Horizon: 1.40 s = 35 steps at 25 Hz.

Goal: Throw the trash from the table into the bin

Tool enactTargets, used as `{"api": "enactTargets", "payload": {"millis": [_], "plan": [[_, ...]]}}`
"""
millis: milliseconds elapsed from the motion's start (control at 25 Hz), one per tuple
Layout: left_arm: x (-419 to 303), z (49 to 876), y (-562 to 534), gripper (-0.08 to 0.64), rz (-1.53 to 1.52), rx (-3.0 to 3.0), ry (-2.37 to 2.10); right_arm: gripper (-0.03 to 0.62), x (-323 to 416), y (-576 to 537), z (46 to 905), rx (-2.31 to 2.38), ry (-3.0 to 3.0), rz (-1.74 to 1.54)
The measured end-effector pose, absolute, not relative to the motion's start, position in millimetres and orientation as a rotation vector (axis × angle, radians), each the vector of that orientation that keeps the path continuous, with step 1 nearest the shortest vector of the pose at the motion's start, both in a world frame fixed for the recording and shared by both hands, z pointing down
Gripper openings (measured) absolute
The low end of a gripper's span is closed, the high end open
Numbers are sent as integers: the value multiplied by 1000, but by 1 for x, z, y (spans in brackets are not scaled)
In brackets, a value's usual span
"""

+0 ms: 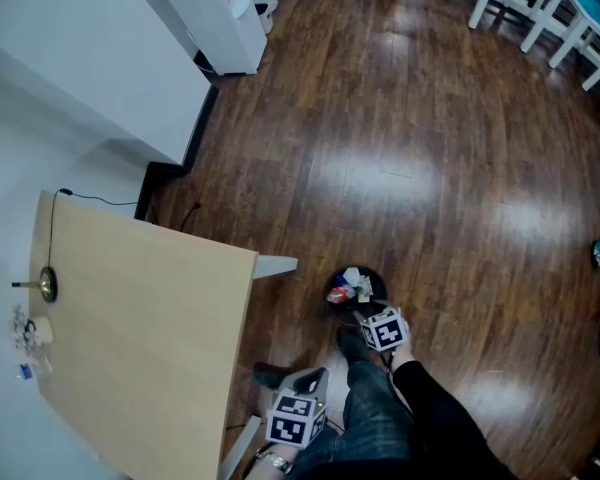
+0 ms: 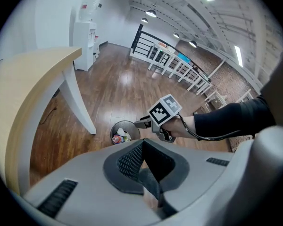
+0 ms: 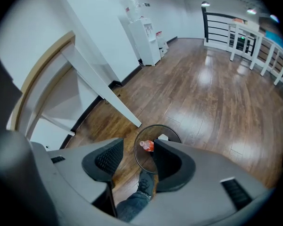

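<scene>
A black round bin (image 1: 372, 272) stands on the wood floor beside the table, with a red bottle (image 3: 147, 146) and white scraps inside. My right gripper (image 3: 137, 160) hangs right over the bin (image 3: 172, 130), open, with nothing between its pads. From the left gripper view, the right gripper (image 2: 145, 122) points down at the bin (image 2: 124, 122). My left gripper (image 2: 144, 169) is lower and nearer to me, jaws together and seemingly empty. In the head view it (image 1: 310, 380) sits by my knee. Small bits of trash (image 1: 25, 333) lie at the table's far left edge.
The light wooden table (image 1: 150, 318) fills the left, with a brass object (image 1: 47, 285) and a thin cable on it. Its white leg (image 3: 108, 98) stands close to the bin. My shoe (image 3: 144, 185) is beside the bin. A white cabinet (image 1: 220, 13) and white railings (image 1: 540, 3) stand far off.
</scene>
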<state>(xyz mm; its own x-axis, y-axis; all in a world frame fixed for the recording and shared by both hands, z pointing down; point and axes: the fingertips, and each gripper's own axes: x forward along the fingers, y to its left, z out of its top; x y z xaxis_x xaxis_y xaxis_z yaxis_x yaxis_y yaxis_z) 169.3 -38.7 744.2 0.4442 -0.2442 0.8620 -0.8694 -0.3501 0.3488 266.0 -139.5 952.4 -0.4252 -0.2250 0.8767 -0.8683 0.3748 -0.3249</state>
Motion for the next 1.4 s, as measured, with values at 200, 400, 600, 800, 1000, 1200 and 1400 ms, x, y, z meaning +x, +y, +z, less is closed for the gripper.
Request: {"api": "enactTargets", "payload": {"millis": [200, 400, 600, 800, 1000, 1200, 1400], "plan": [[170, 719, -50, 7, 890, 1883, -988, 209, 269, -136, 886, 938, -1928, 1070], [155, 676, -46, 6, 850, 1917, -1087, 34, 268, -124, 790, 925, -2083, 1060], [122, 633, -19, 6, 768, 1877, -1191, 2, 246, -105, 704, 821, -2227, 1022], [89, 589, 13, 5, 601, 1851, -1339, 2, 208, -103, 630, 677, -2361, 858], [15, 563, 76, 5, 515, 1751, -1544, 1, 117, -64, 577, 461, -2444, 733], [-65, 545, 144, 5, 340, 1548, -1786, 0, 10, 5, 545, 114, -2476, 544], [-137, 538, 217, 5, 195, 1374, -1967, 0, -78, 87, 536, -181, -2425, 356]]}}
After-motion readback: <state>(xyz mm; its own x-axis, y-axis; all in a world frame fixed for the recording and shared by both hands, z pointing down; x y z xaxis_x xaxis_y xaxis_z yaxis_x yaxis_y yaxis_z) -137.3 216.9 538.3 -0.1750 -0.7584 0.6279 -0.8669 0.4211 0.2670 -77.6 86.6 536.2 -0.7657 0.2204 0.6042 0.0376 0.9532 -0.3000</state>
